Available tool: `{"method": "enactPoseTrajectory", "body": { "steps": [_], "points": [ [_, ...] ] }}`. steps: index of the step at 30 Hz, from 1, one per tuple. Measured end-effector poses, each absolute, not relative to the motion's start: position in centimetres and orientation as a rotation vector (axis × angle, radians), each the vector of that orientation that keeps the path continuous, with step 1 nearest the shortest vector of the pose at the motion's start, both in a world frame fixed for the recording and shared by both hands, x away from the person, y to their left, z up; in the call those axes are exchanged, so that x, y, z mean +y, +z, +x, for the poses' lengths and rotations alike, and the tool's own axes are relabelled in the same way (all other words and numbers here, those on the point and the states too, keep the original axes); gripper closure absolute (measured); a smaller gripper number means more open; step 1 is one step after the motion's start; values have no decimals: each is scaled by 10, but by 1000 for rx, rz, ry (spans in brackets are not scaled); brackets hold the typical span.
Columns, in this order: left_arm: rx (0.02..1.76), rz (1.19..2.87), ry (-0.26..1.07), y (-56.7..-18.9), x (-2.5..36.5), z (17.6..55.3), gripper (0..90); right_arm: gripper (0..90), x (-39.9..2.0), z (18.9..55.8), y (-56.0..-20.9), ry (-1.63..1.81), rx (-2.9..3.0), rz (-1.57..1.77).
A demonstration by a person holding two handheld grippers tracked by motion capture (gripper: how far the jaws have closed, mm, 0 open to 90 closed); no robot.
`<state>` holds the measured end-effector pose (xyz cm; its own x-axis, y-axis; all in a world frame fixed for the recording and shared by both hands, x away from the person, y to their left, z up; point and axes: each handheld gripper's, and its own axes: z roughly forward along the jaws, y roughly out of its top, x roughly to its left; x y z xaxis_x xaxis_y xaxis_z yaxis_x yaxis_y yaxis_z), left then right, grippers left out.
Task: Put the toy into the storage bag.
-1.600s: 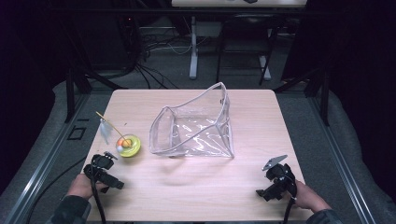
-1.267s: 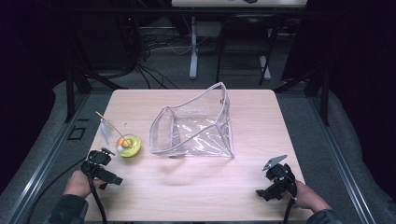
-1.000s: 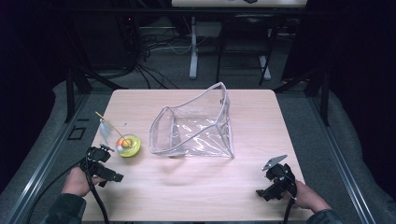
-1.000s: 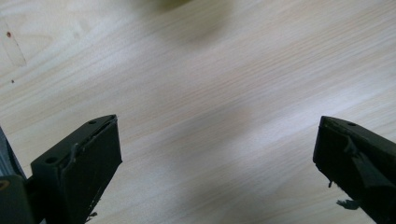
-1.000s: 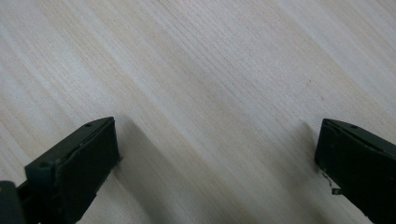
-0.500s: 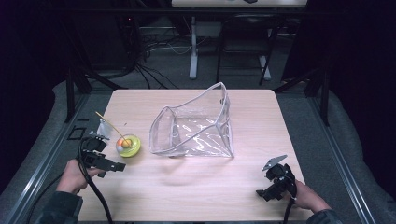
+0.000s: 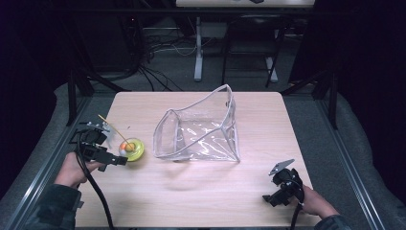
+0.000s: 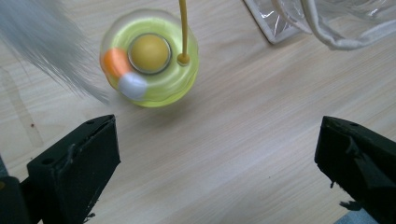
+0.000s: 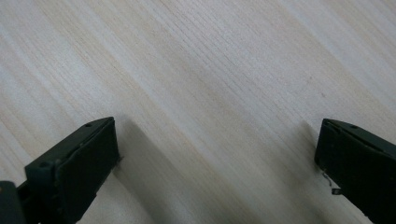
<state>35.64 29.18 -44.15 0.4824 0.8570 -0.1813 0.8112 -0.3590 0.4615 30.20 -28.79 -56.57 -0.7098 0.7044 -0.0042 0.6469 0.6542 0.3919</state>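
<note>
The left gripper (image 7: 111, 159) hangs with jaws wide, just short of the yellow toy (image 8: 149, 57) near the clear bag (image 7: 201, 129). The right gripper (image 7: 282, 188) rests wide apart over bare table (image 9: 210, 84). A careless closing could catch the toy's thin stick (image 8: 183, 28) and roll the round toy away.

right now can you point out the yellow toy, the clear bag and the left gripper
yellow toy (image 8: 149, 53): left gripper view, the yellow ball at its centre.
clear bag (image 7: 203, 136): high view, its flat clear side panel.
left gripper (image 7: 119, 161): high view, between the tips of its jaws.
</note>
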Motion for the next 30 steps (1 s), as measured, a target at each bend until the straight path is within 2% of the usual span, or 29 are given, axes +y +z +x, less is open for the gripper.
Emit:
{"method": "enactPoseTrajectory", "body": {
  "steps": [7,8,19,30],
  "points": [
    [1351,2290,159,-427,290,366,40,0,-288,302,-565,543,2713,1112],
    [1343,2286,164,-422,289,369,75,0,-288,302,-566,551,2713,1117],
    [1342,2234,184,-398,288,388,155,0,-288,302,-566,550,2713,1115],
    [1418,2182,223,-391,294,407,446,0,-288,302,-566,541,2717,1106]
  ]
}}
